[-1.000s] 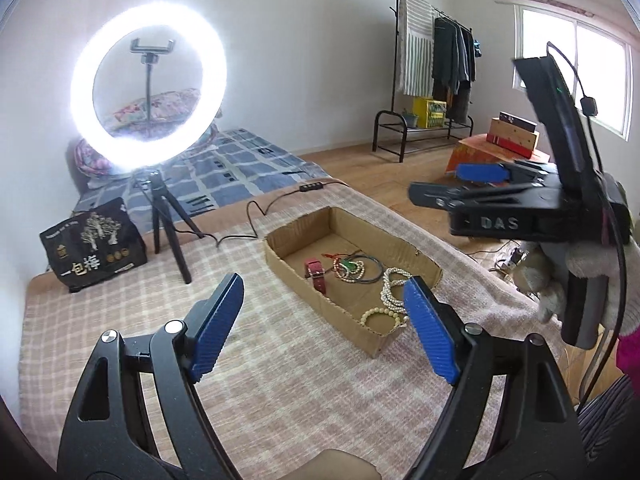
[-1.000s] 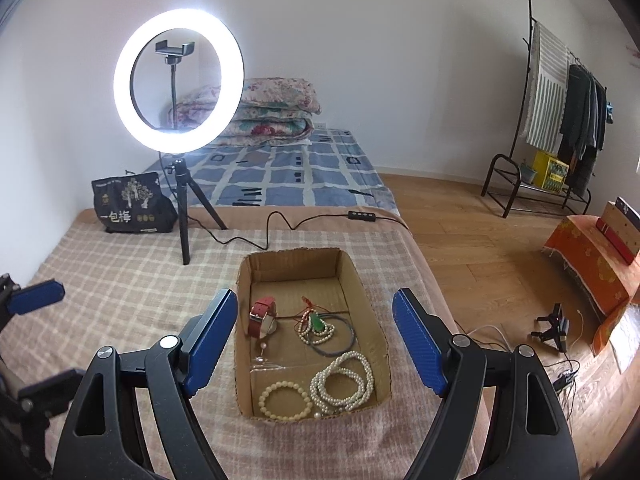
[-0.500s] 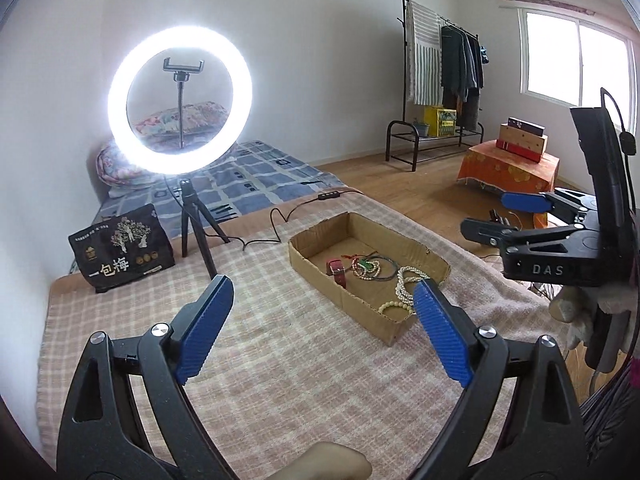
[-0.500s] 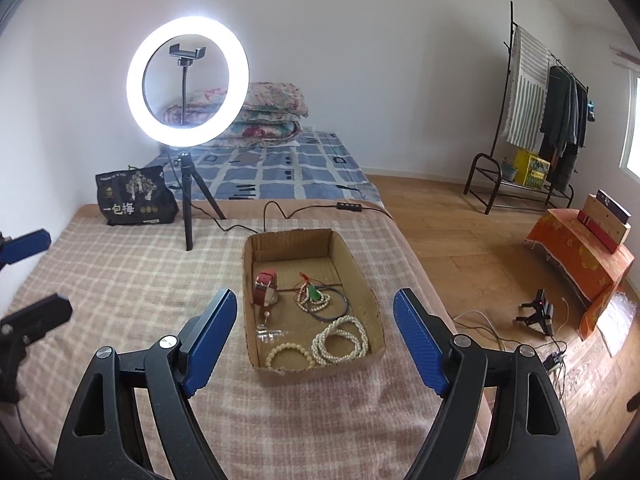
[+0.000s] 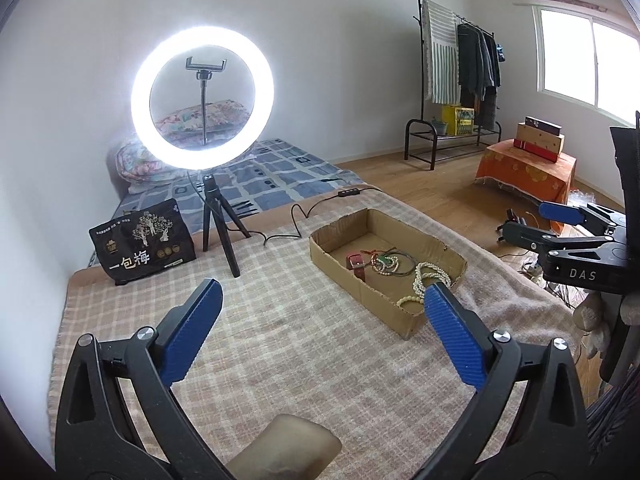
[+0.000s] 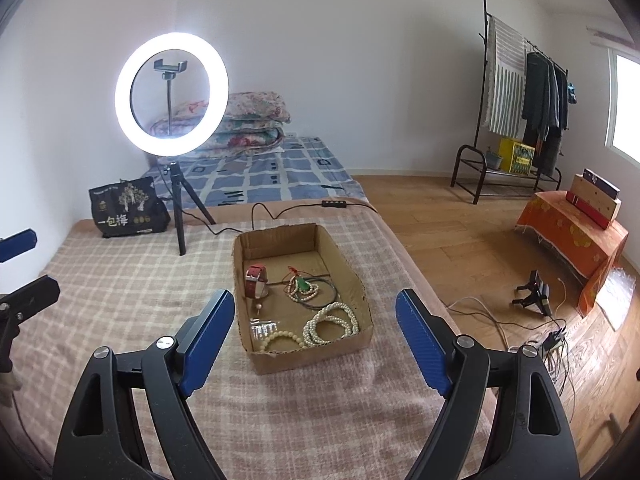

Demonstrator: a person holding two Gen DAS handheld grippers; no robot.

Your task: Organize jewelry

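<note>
An open cardboard box (image 6: 280,236) (image 5: 360,292) lies on the checked blanket. Inside it are a red-strapped watch (image 6: 256,282) (image 5: 356,262), a beaded necklace with a green pendant (image 6: 306,286) (image 5: 386,260), a coiled pearl strand (image 6: 330,322) (image 5: 430,276), a cream bead bracelet (image 6: 282,338) and a clear clip (image 6: 264,328). My right gripper (image 6: 314,294) hangs open in front of the box's near end, holding nothing. My left gripper (image 5: 322,286) hovers over the blanket left of the box; its jaws are opening and empty.
A lit ring light on a small tripod (image 6: 172,96) and a black printed bag (image 6: 128,208) stand at the blanket's far side, with a cable (image 6: 280,210) trailing behind the box. The blanket's right edge drops to a wooden floor (image 6: 460,248) with loose wires.
Both grippers have drawn back from the box, which now looks smaller. The left jaws have spread wider. In the left wrist view the right gripper has slid toward the right edge.
</note>
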